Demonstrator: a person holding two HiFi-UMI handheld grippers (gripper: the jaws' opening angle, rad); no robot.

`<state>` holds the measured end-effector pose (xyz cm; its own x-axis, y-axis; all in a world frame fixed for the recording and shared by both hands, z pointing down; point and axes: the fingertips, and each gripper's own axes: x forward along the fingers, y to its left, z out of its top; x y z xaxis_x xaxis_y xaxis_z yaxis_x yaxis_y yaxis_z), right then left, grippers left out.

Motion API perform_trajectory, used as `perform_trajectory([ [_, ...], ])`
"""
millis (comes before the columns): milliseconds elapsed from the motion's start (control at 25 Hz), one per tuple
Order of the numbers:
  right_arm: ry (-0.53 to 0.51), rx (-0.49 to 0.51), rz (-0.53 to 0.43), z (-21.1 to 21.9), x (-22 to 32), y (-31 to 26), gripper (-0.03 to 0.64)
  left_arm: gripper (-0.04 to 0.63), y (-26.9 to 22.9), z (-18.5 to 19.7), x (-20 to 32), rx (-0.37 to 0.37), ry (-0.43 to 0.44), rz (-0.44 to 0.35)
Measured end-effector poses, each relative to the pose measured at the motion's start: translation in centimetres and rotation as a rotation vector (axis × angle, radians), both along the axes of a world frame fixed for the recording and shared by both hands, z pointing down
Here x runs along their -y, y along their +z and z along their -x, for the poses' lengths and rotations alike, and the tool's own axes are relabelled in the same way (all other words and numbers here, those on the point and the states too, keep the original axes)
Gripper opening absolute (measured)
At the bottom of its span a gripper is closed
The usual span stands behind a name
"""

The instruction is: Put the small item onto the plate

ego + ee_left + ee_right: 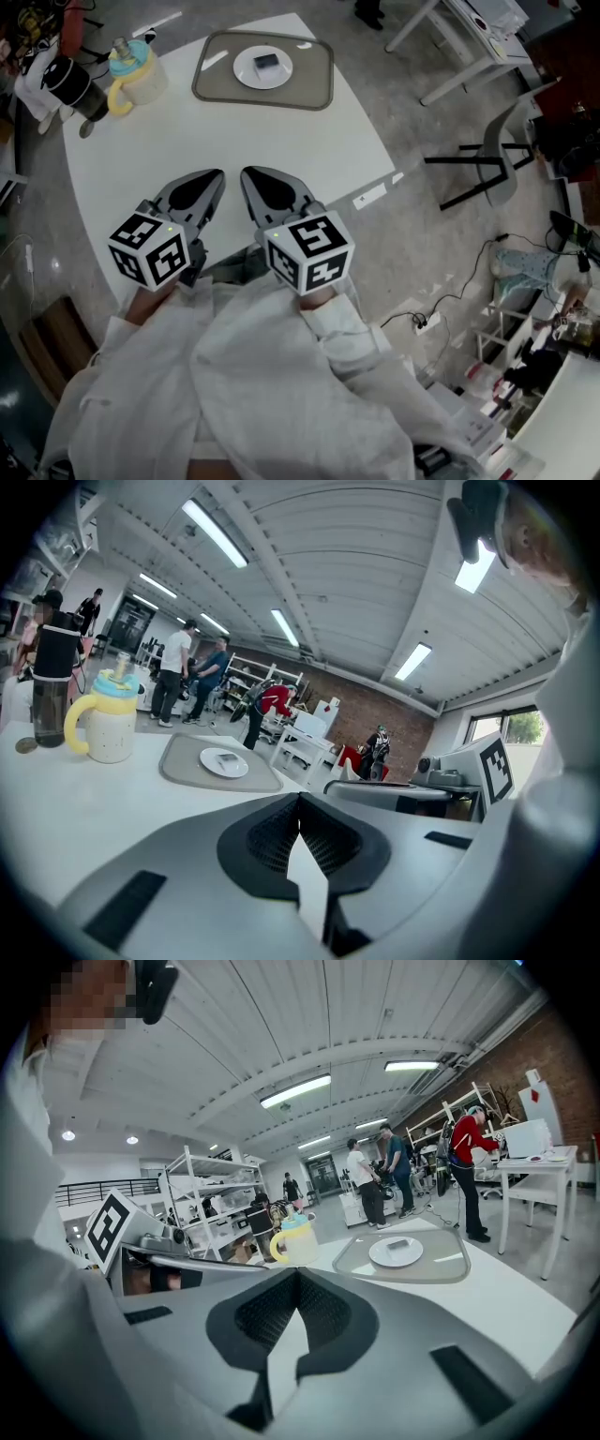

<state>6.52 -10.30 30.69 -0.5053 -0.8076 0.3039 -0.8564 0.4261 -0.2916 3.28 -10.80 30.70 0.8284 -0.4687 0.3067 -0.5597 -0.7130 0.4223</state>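
Bare table (187, 141) is lying open from the plate (246, 75) to the near edge. The small item (266, 61) is sitting on the plate, well apart from the left gripper (217, 175) and right gripper (247, 173), both pressing their jaws together, empty.

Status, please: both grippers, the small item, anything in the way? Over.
Both shut and empty: left gripper, right gripper. Small item lies on the plate, on the tray. Cup and bottle far left, off the path.
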Motion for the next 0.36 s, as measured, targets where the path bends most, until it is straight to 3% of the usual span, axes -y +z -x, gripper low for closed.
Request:
perform_trajectory([
  [360,0.003,-0.007,0.010,0.00,-0.29,0.16,0.015,0.011,0.17,-0.03,-0.50,0.007,0.013,0.001],
])
